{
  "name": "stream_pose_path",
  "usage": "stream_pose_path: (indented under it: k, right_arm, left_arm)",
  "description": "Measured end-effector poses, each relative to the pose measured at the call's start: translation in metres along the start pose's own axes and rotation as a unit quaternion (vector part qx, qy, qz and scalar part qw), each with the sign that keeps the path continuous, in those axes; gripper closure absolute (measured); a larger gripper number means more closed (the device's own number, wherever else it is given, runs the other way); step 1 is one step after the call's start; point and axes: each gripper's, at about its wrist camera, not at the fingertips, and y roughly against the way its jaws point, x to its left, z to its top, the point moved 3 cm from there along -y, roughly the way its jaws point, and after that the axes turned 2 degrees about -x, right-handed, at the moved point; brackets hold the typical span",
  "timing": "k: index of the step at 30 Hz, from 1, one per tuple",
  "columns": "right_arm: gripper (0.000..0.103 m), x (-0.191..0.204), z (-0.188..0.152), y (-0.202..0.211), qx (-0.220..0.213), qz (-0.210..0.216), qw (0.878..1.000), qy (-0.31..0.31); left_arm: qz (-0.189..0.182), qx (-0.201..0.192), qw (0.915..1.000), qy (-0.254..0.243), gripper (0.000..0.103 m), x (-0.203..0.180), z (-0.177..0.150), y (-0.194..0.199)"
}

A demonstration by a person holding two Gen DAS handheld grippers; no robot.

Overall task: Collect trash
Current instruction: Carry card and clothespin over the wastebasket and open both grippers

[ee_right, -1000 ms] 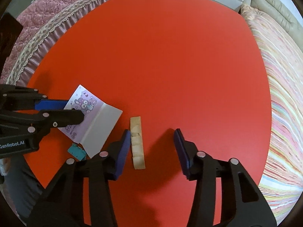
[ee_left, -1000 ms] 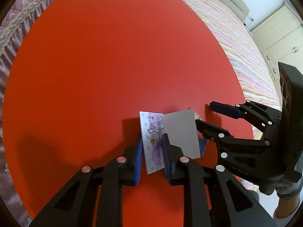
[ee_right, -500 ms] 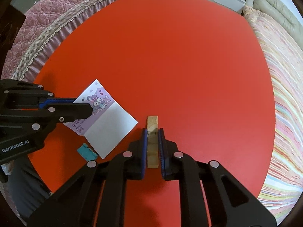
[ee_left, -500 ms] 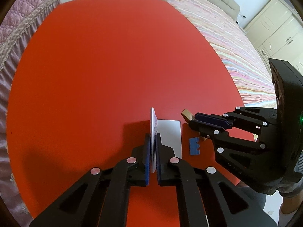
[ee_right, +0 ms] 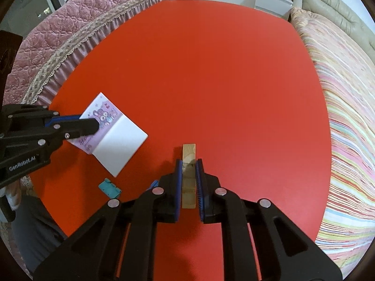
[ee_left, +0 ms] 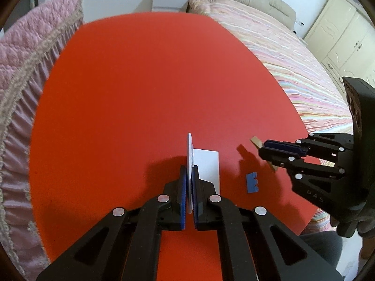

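Note:
My left gripper [ee_left: 189, 171] is shut on a folded paper card [ee_left: 189, 154], white inside with a purple cartoon print, held edge-up above the red table [ee_left: 140, 89]. The card also shows in the right wrist view [ee_right: 112, 135], with the left gripper [ee_right: 93, 124] clamped on its printed half. My right gripper [ee_right: 188, 166] is shut on a small wooden block [ee_right: 188, 154], lifted off the table; it shows in the left wrist view [ee_left: 263, 151] with the block's end [ee_left: 255, 140] sticking out. A small blue-teal plastic piece [ee_left: 252, 182] lies on the table between them, and shows in the right wrist view [ee_right: 109, 188].
A bed with a striped cover [ee_left: 293, 58] runs along the table's right side. A pink quilted cover with lace trim [ee_right: 58, 53] lies to the left. A cream wardrobe [ee_left: 346, 37] stands at the far right. The table's near edge is close below both grippers.
Both grippers closed, the left on the card and the right on the wooden block, then both lifted their pieces off the table. The blue piece stayed where it lay.

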Motion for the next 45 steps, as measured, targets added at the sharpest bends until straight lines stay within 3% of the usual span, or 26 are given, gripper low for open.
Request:
stream_pose_path:
  k: [11,24,36,45]
  right_arm:
    - [0.092,0.017,-0.032,0.056,-0.053,0.010,0.998,-0.011]
    - [0.092,0.073,-0.121,0.116,-0.089,0.038,0.995,0.008]
    - [0.092,0.111,-0.200,0.121,-0.066,0.078,0.995,0.008]
    - [0.092,0.120,-0.226,0.119,-0.050,0.090,0.995,0.008]
  left_arm:
    - [0.031,-0.061,0.9965,-0.047,0.099,-0.017,-0.024,0.058]
    - [0.011,-0.094,0.9924,-0.079,0.099,-0.048,-0.114,0.118]
    - [-0.018,-0.058,0.9949,-0.081,0.099,-0.067,-0.190,0.113]
    - [-0.030,-0.039,0.9952,-0.085,0.099,-0.073,-0.214,0.110]
